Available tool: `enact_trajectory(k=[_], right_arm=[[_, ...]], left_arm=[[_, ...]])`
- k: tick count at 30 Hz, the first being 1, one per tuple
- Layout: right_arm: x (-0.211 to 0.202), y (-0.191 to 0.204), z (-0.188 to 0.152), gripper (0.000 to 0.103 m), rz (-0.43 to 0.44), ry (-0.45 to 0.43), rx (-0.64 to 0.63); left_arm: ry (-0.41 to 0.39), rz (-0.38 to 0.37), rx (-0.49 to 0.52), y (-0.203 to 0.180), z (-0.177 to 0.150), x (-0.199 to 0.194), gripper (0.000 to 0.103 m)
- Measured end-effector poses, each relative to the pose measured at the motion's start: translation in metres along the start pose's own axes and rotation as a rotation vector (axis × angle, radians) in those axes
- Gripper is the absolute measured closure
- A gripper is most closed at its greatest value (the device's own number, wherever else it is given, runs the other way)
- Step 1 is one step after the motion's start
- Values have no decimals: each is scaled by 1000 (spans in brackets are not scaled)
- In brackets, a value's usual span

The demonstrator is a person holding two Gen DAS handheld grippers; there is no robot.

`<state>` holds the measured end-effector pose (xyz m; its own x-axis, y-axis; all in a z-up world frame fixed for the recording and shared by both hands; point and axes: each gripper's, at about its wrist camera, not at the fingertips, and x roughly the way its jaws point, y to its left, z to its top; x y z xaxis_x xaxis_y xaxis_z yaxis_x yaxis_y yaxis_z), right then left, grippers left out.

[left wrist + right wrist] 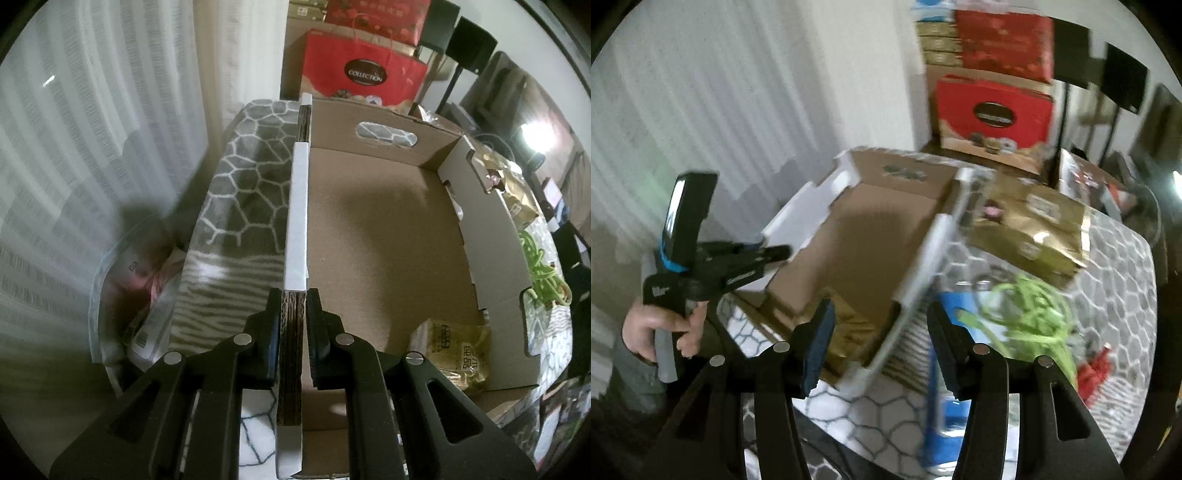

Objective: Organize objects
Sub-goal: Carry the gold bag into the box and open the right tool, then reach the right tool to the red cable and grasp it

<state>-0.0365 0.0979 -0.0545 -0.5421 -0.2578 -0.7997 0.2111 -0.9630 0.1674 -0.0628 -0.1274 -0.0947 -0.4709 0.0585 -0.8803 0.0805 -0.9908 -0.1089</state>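
Observation:
An open cardboard box (369,229) stands on a table with a grey patterned cloth (243,177). My left gripper (293,295) is shut on the box's left wall (297,221), one finger on each side. Inside the box, at its near right corner, lies a gold packet (452,354). In the right wrist view my right gripper (882,325) is open above the box's (868,236) near right corner, with nothing gripped. The gold packet (849,332) lies just beyond its left finger. The left gripper (768,256) shows at the left, held by a hand (653,328).
To the right of the box lie gold bags (1027,225), a tangled green cord (1034,310), a small red item (1097,369) and something blue (945,369). Red gift boxes (993,110) are stacked behind. A curtain (92,147) hangs on the left, with a plastic bag (136,295) below it.

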Motion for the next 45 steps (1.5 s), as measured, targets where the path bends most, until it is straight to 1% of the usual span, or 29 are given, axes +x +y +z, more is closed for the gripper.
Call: enact_trajectory(k=[9,18,21,24,27,28,31,33,36,39,40,41,44,45], right_arm=[[-26,-65,-10,47,-100,-19,143],[-29,-126,-31,45,-247,2,275],[-26,-150,-41,44,-280,18,346],[-21,-166,-50,43,-282,36,416],[-12,-177,-59,43,-263,60,472],[-9,-180,-62,44,-250,66,491],[-1,-186,-66,44,-171,83,554],[2,-188,-68,44,-142,88,578],[2,-184,-65,47,-146,86,573],[3,-180,-64,52,-151,87,558],[4,-178,-62,55,-153,87,551],[5,-176,-61,60,-152,86,543],[8,-173,-58,66,-164,90,521],[9,-173,-57,66,-167,92,518]], left_arm=[[1,-1,0,0,0,0,92],[3,2,-2,-1,-1,2,92],[4,2,-2,-1,-1,2,92],[3,3,-1,-1,-1,2,92],[3,2,-2,-1,0,1,92],[4,1,-2,-1,0,1,92],[4,1,0,-1,-1,2,92],[4,2,1,0,-1,2,92],[4,2,0,-1,-2,2,92],[5,2,-1,-1,-2,3,92],[4,2,-2,-1,-2,3,92],[4,1,-3,-1,-2,3,92],[6,-1,-4,-1,-2,3,92],[6,-2,-4,-1,-2,3,92]])
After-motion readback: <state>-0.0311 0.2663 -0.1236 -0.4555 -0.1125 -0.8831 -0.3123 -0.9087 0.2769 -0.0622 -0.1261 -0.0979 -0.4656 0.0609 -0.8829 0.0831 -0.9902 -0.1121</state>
